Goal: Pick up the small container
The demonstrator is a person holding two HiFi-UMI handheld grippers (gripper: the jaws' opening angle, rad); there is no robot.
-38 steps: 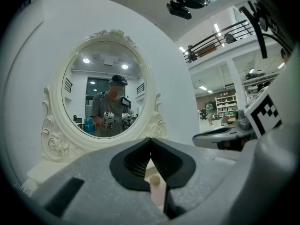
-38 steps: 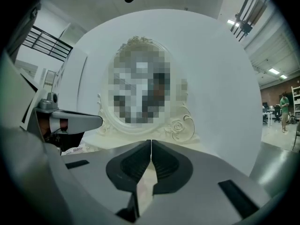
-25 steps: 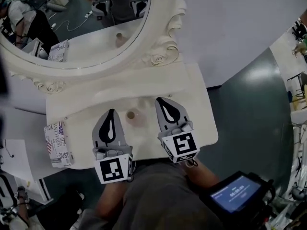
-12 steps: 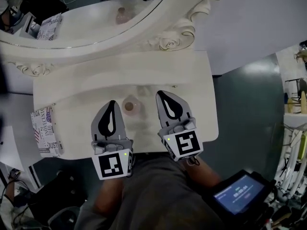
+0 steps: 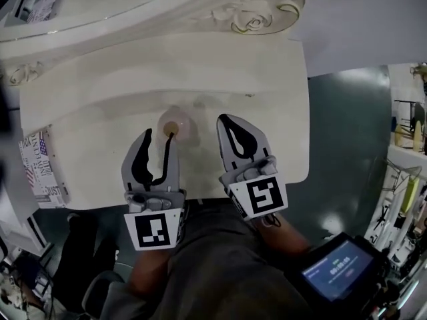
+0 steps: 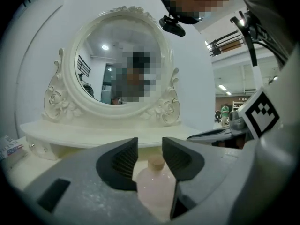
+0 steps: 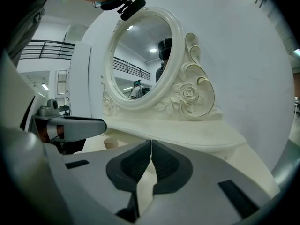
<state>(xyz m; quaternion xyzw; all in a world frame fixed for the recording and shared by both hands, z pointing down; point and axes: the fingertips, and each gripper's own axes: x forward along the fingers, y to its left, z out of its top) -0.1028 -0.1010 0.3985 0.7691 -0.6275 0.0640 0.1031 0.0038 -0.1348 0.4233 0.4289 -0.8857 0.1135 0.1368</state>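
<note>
The small container [image 5: 176,127] is a pale pink bottle with a tan cap, standing upright on the white dressing table [image 5: 267,112]. My left gripper [image 5: 159,139] is just in front of it, and its jaws have just been opening. In the left gripper view the bottle [image 6: 153,187] shows low between the open pads, which do not press on it. My right gripper [image 5: 224,121] lies to the bottle's right, shut on nothing. In the right gripper view its pads [image 7: 140,165] meet, and the bottle's cap [image 7: 111,143] shows off to the left.
An ornate oval mirror frame [image 5: 253,15] rises at the back of the table. A printed box [image 5: 37,165] lies at the table's left edge. A handheld screen [image 5: 337,265] hangs at lower right, over dark floor. The table's front edge runs under both grippers.
The left gripper's jaws have gone from shut to open, with the bottle now at their tips. Both grippers have sunk toward the table top. The right gripper has stayed shut.
</note>
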